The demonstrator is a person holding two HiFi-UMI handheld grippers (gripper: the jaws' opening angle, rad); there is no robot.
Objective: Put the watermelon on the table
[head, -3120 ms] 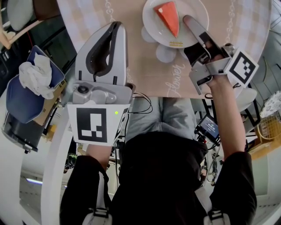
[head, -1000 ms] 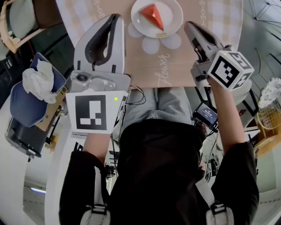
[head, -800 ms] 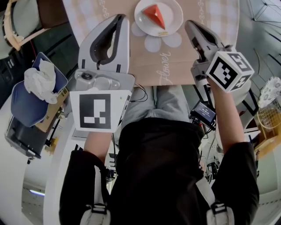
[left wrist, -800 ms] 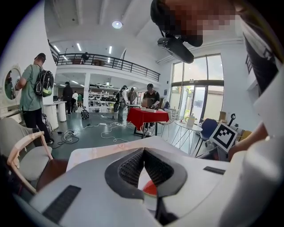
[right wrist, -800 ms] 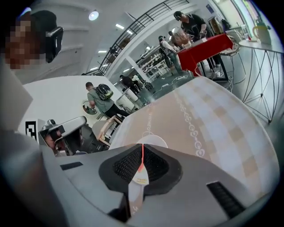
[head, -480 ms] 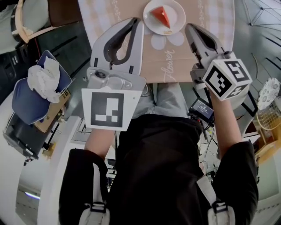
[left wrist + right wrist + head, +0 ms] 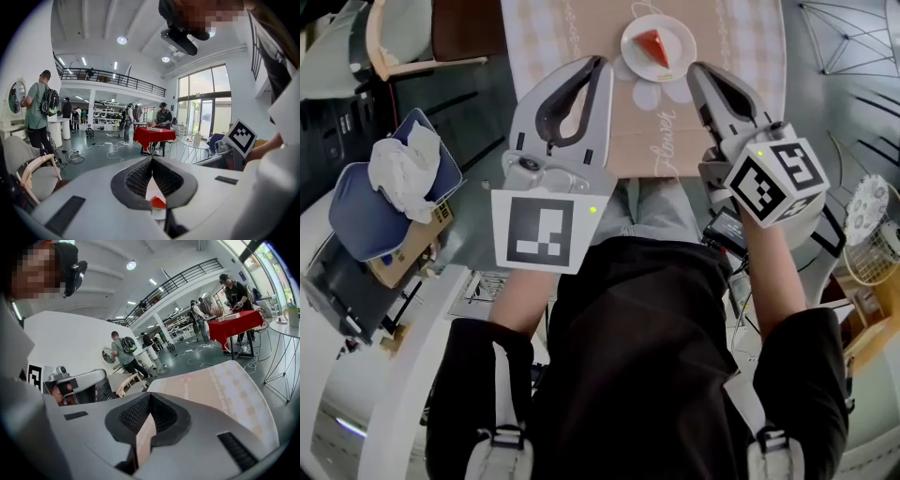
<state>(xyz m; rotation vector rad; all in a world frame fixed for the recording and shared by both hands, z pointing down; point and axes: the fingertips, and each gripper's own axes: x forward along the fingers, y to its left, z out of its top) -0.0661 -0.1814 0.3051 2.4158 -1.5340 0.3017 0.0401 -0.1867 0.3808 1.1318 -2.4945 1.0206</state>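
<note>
Centrally, watermelon slice (image 7: 654, 47) on plate (image 7: 680, 37), just ahead between left gripper (image 7: 599, 62) and right gripper (image 7: 696, 68), both jaws closed, empty.

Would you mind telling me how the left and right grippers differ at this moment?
The left gripper shows one marker-cube face; the right gripper shows two. The left gripper's view frames the watermelon; the right gripper's frames only tablecloth. Both are shut and empty.

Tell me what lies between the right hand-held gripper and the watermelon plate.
Nothing loose. In the head view, only tablecloth with a white flower print separates the right hand-held gripper from the plate holding the watermelon.
</note>
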